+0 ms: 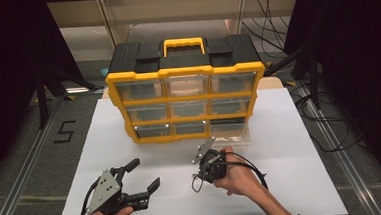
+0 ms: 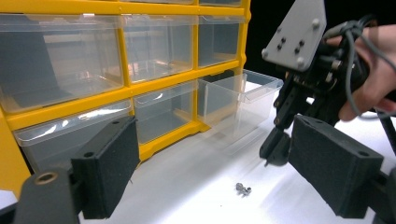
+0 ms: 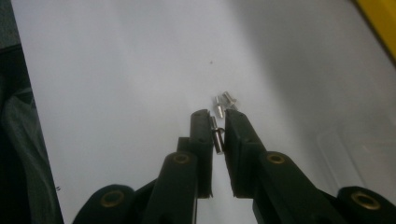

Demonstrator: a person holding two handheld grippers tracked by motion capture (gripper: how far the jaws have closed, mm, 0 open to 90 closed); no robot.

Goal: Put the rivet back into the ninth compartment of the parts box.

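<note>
The right hand-held gripper [image 3: 217, 122] has its two black jaws pressed almost together on a small silver metal pin [image 3: 216, 139], which stands lengthwise between the pads near the tips. Just beyond the tips, a little cluster of similar small silver pins [image 3: 223, 101] lies on the white worktop [image 3: 116, 70]. In the left gripper view, this cluster [image 2: 243, 188] rests on the worktop below and a little to the left of the right gripper's pointed tips [image 2: 275, 151], which hang above the surface, apart from it. Near there, a clear plastic drawer [image 2: 243, 100] is pulled out from the bottom row of the yellow and black storage cabinet with transparent drawers [image 1: 186, 72]. The left hand-held gripper [image 1: 143, 175] is held at the near left part of the worktop, well apart from the pins, with its jaws spread wide and nothing between them.
</note>
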